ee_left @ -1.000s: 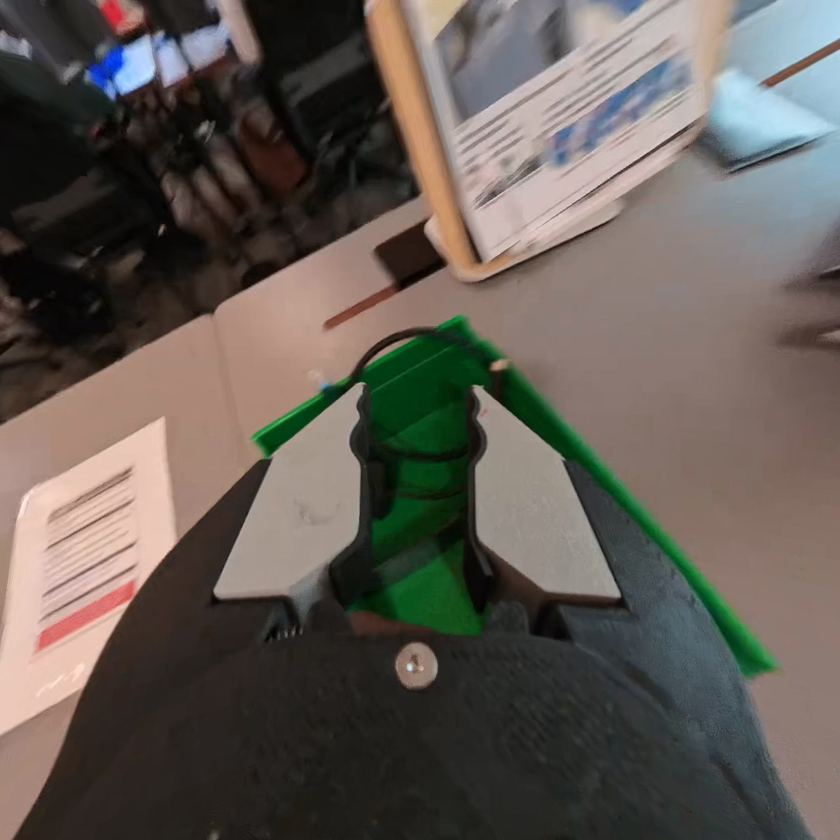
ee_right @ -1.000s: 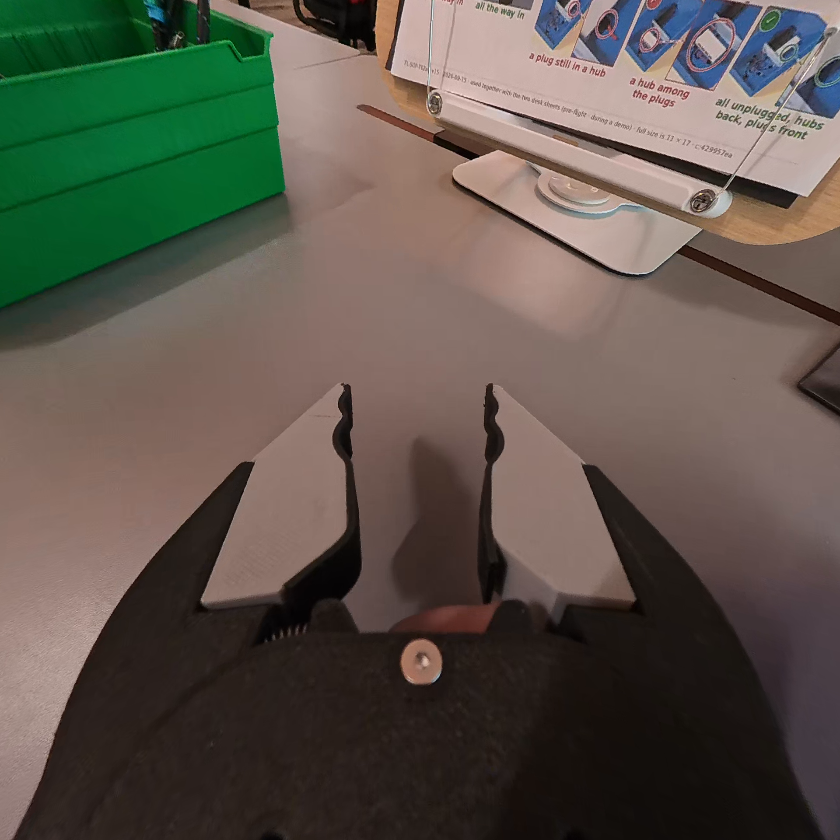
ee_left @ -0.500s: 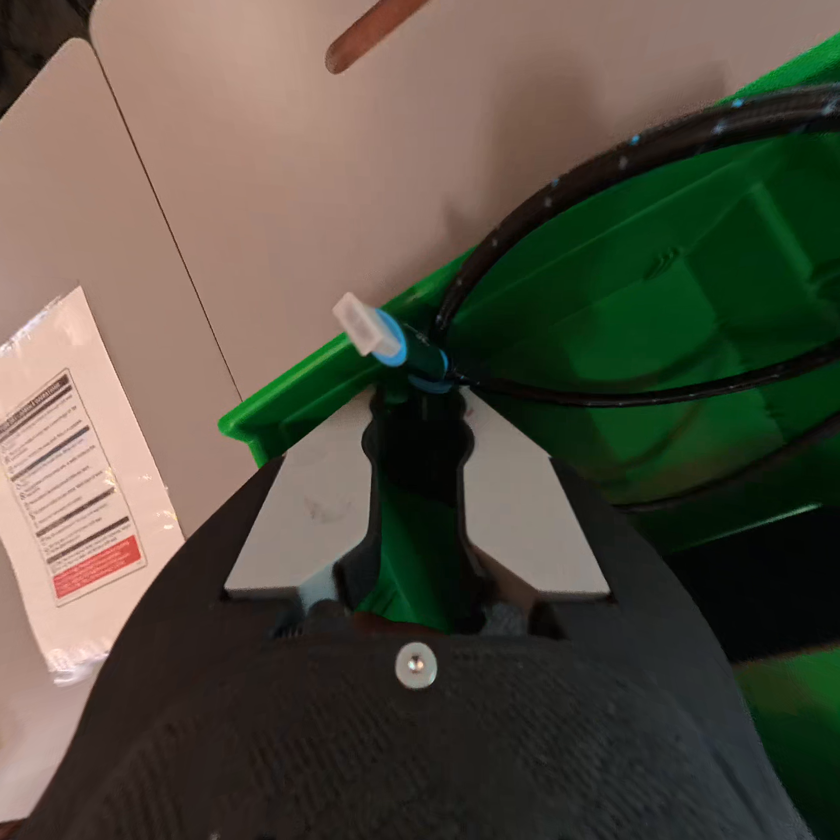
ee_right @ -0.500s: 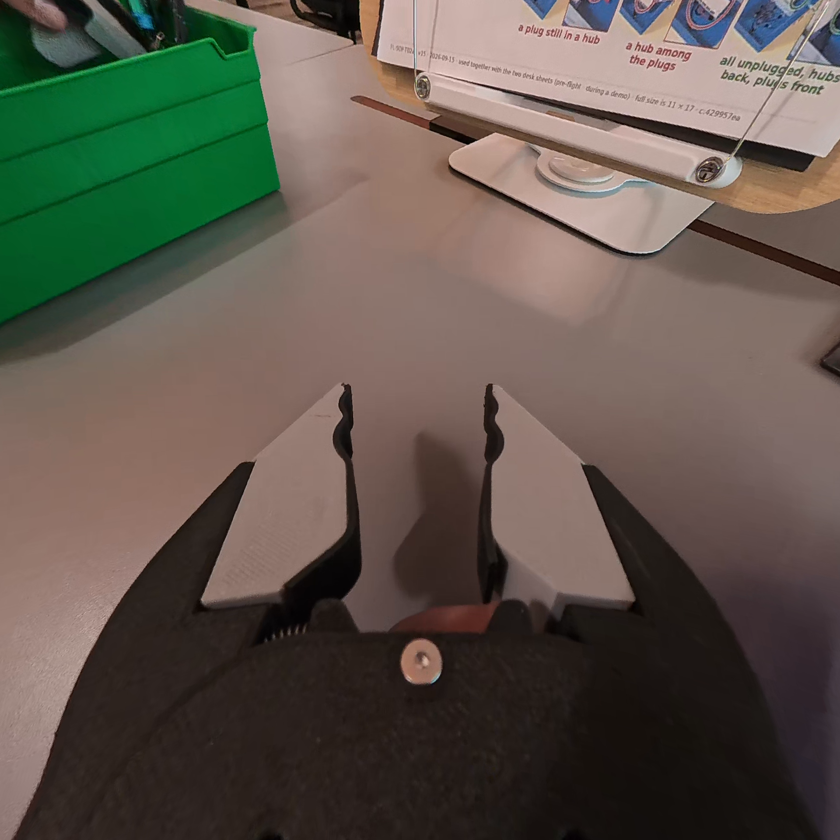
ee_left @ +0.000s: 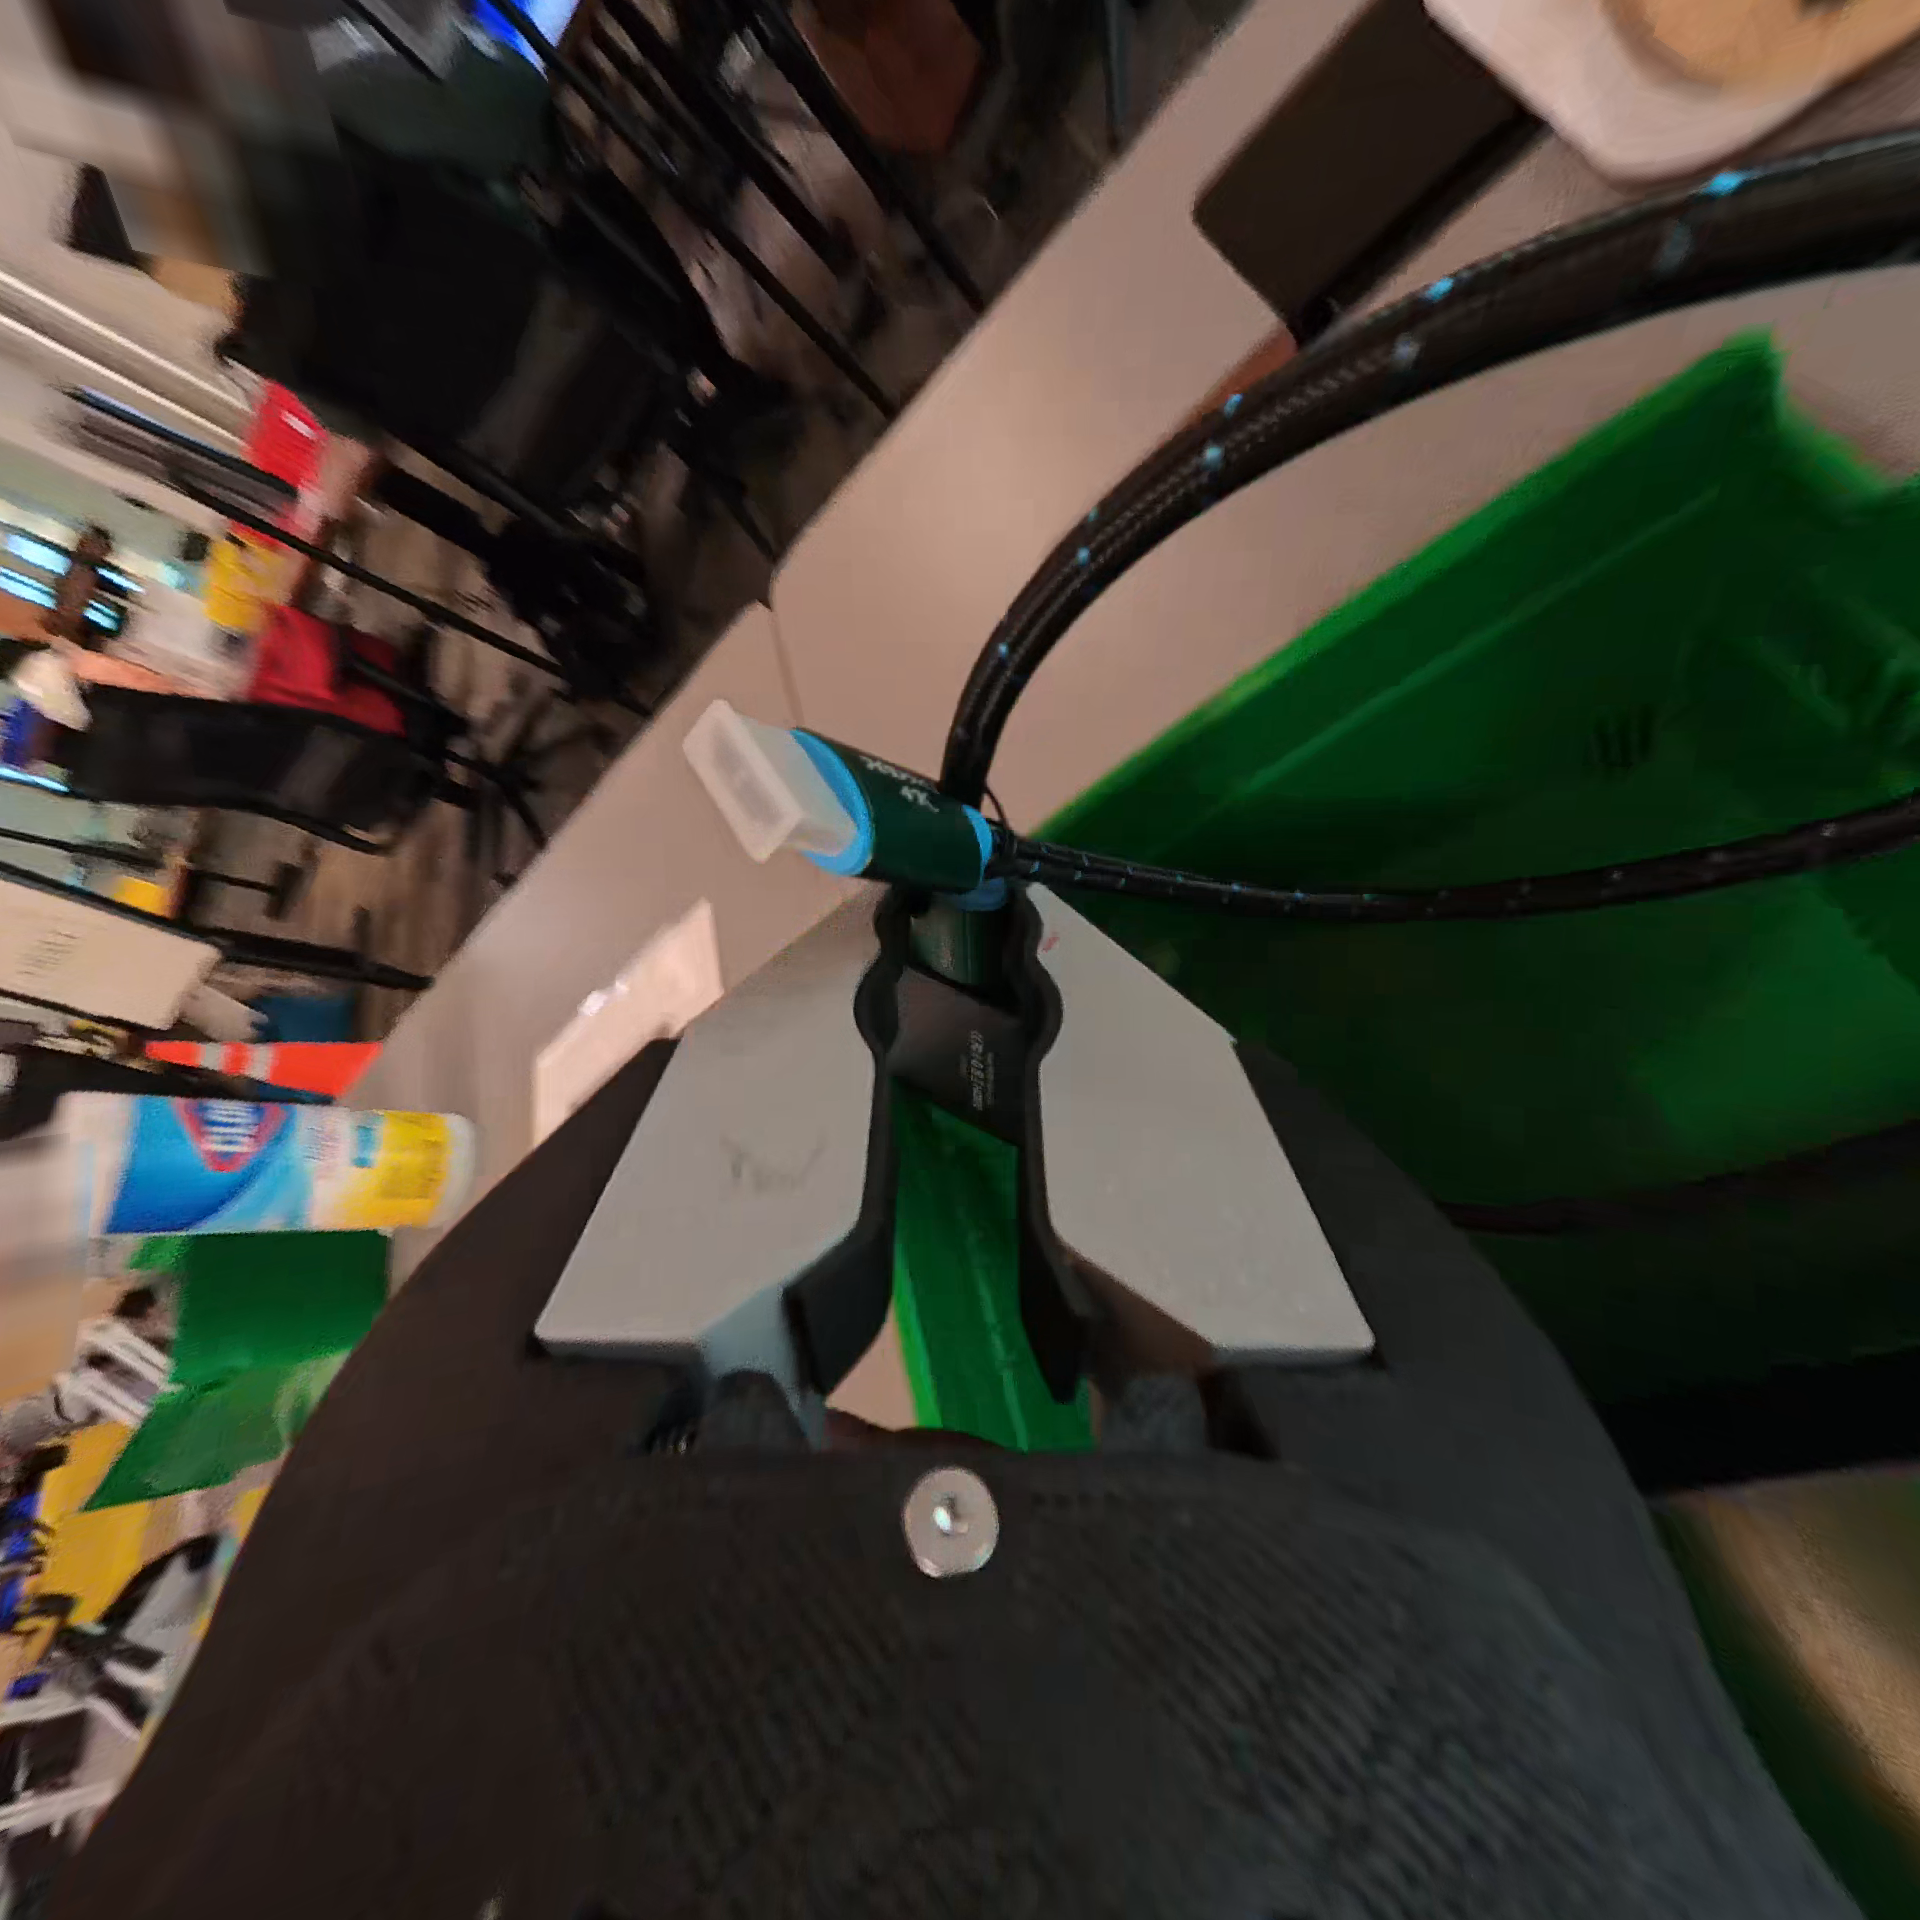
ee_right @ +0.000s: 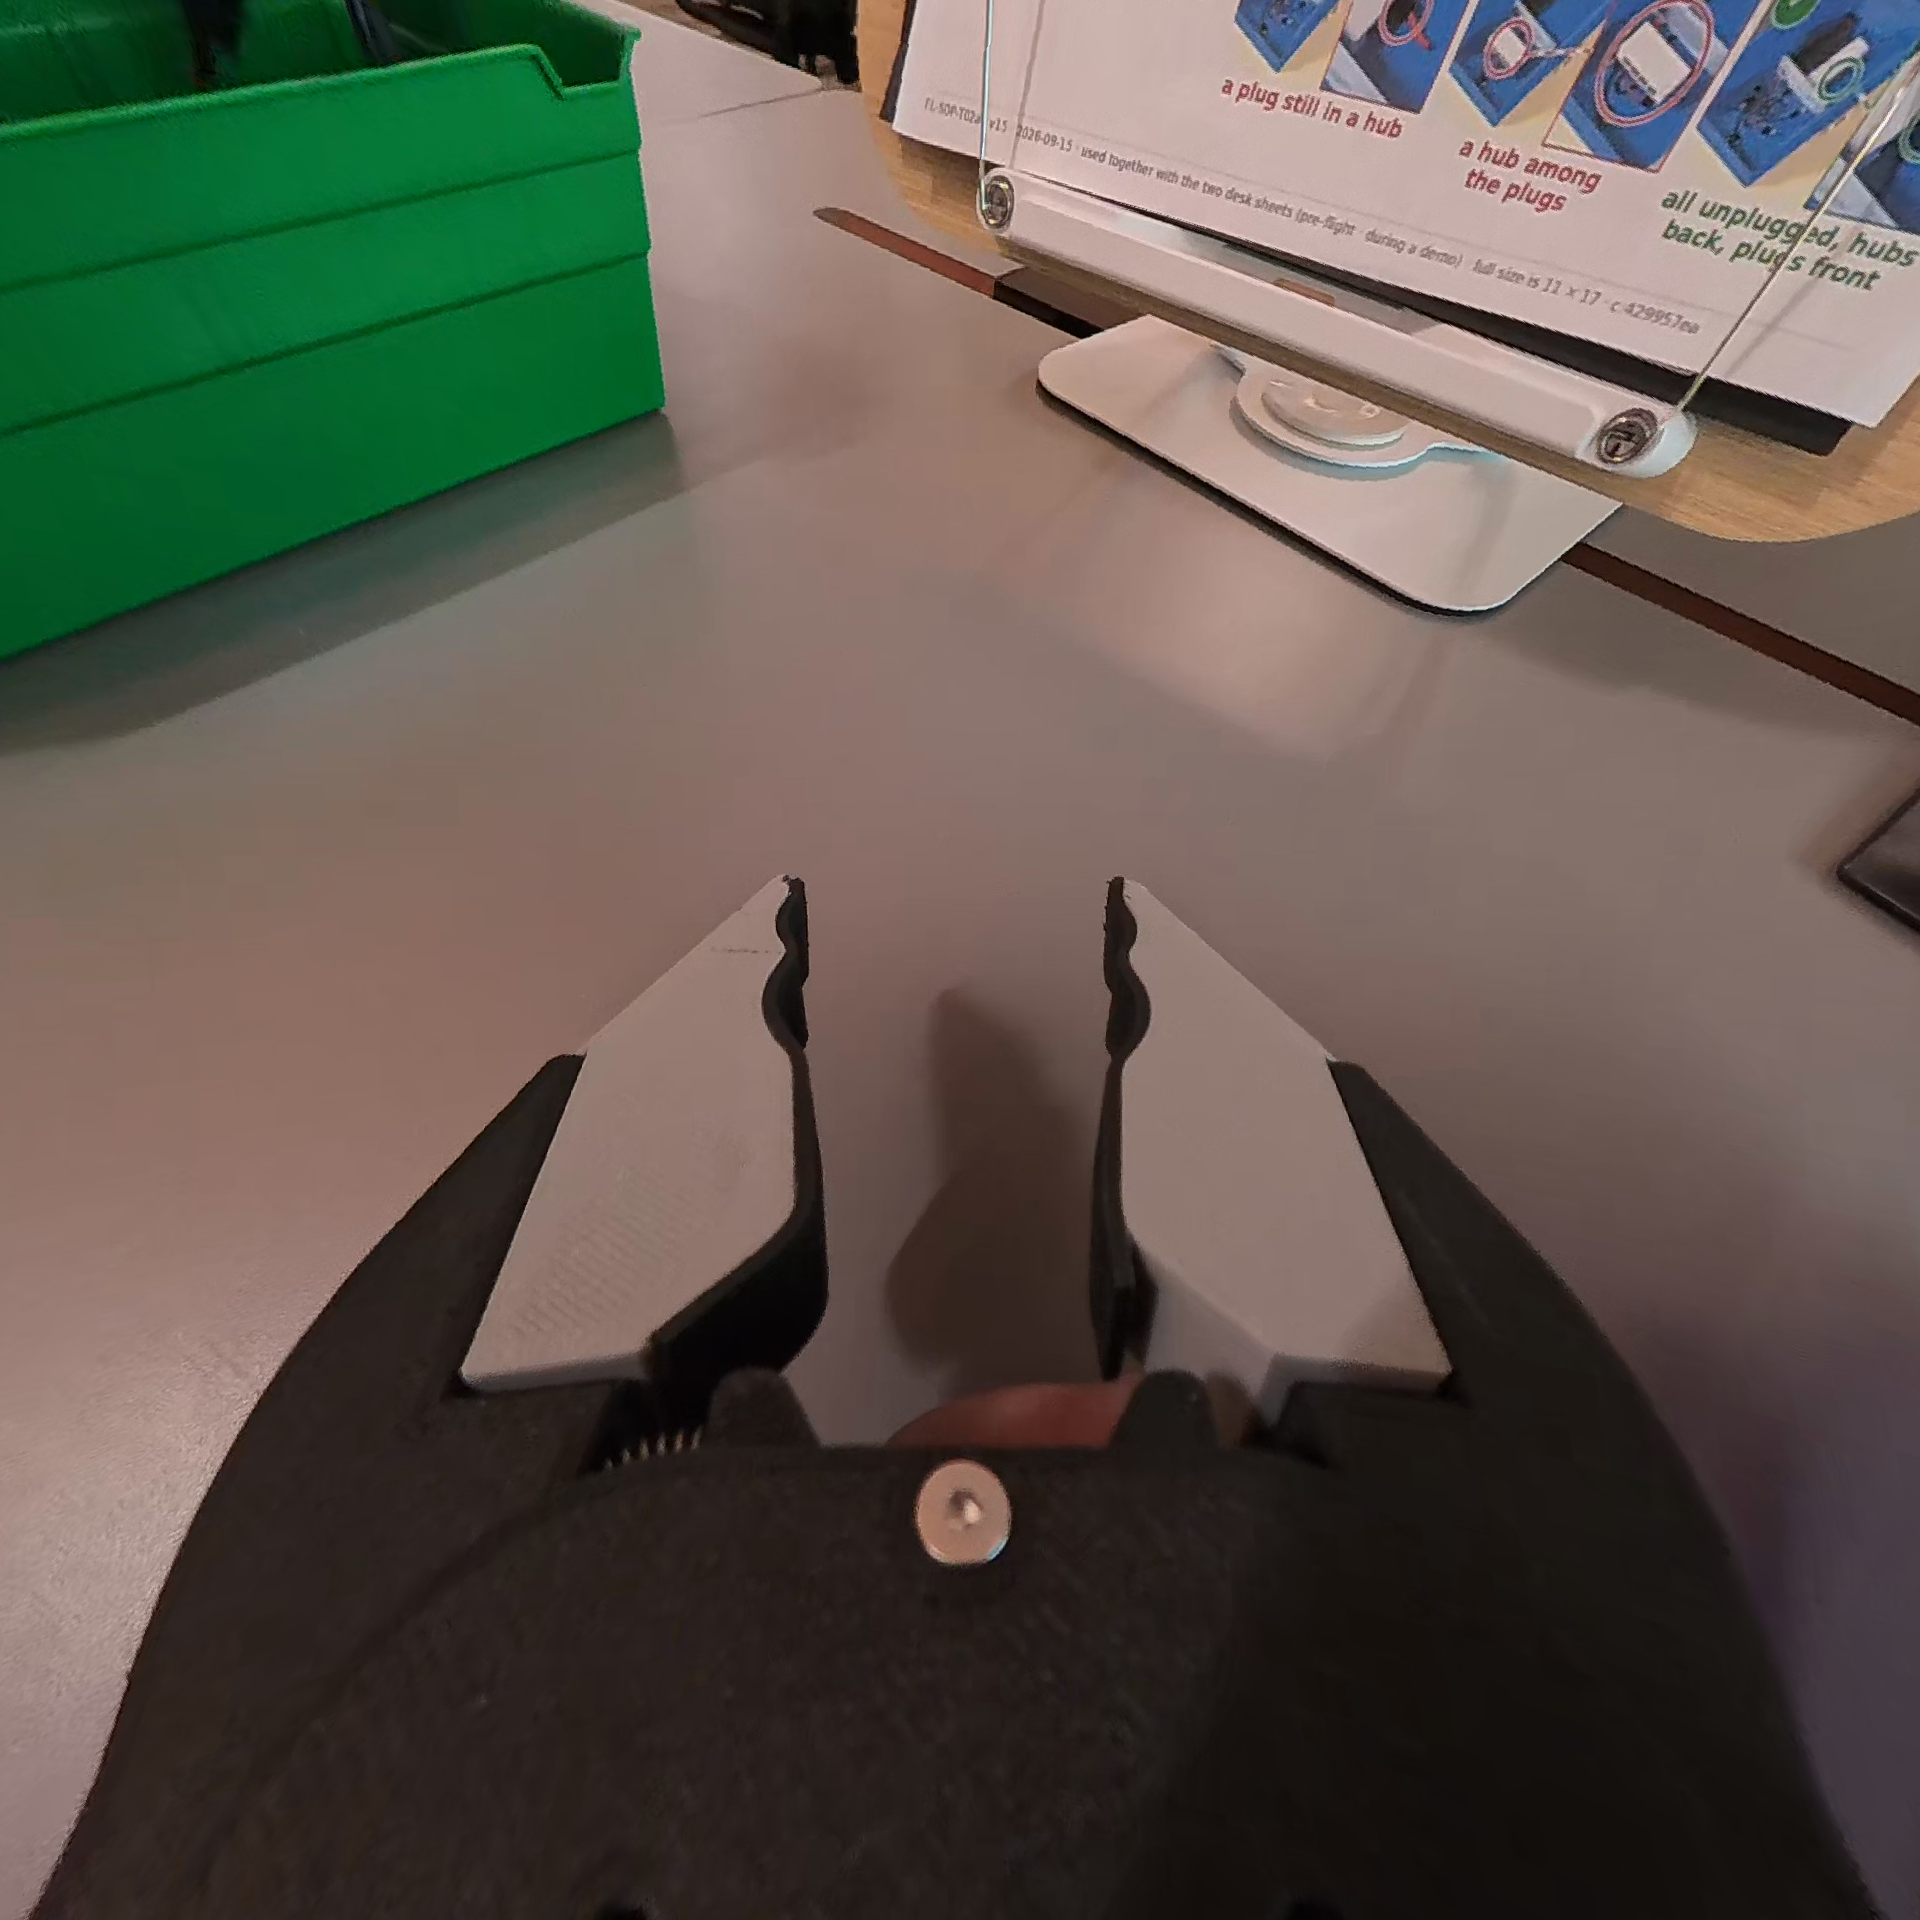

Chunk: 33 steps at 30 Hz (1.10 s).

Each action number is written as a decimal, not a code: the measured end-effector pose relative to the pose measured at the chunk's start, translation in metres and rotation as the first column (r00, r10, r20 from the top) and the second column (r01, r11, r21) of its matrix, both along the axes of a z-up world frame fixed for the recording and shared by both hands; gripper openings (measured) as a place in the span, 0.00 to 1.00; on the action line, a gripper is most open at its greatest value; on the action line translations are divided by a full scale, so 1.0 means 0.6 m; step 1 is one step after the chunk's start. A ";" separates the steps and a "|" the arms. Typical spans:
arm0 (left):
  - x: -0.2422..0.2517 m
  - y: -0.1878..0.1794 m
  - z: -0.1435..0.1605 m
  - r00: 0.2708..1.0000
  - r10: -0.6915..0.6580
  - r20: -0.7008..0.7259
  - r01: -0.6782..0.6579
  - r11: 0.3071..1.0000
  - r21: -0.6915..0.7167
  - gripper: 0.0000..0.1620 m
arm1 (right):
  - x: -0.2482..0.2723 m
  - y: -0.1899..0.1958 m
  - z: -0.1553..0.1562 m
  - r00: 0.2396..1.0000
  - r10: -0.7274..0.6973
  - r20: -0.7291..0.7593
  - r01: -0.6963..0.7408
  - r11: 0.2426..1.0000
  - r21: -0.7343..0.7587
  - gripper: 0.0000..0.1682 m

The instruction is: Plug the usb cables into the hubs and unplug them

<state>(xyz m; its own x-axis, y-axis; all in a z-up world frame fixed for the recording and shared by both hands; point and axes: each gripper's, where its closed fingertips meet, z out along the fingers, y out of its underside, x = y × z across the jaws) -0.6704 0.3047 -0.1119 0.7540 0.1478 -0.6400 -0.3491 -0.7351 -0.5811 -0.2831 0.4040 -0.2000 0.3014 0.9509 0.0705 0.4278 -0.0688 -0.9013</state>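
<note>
My left gripper is shut on a dark plug body of a coiled black braided cable with blue flecks. A second plug with a clear cap and blue rings sticks out to the left just beyond the fingertips. The cable bundle hangs above the green bin, lifted off it. My right gripper is open and empty, low over the grey table. The green bin stands to its far left.
A tilted board on a white stand holds a printed sheet at the back right. A dark flat object lies at the right edge. In the left wrist view a wipes canister and blurred chairs lie beyond the table. Left tips to right tips: about 40 cm. Between my right fingertips and the dark flat object there is roughly 25 cm.
My left gripper went down into the green bin, shut on the cable's plug and has lifted it up and tilted. My right gripper stayed open and shifted only slightly.
</note>
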 end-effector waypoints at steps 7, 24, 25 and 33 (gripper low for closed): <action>0.129 0.020 0.160 0.980 -0.168 -0.108 0.189 0.955 0.228 0.11 | 0.000 -0.002 0.007 1.000 0.001 -0.020 -0.001 1.000 0.010 0.33; 0.656 0.011 0.129 0.590 -0.780 -0.208 0.756 0.443 0.482 0.10 | 0.022 -0.046 0.140 0.841 0.158 -0.517 -0.317 0.919 -0.235 0.38; 0.667 0.009 0.122 0.566 -0.801 -0.196 0.766 0.422 0.484 0.10 | 0.022 -0.052 0.142 0.825 0.173 -0.538 -0.361 0.894 -0.265 0.39; 0.742 -0.064 0.098 0.232 -0.950 -0.210 0.861 0.101 0.499 0.10 | 0.039 -0.153 0.191 0.633 0.444 -0.634 -0.635 0.766 -0.098 0.44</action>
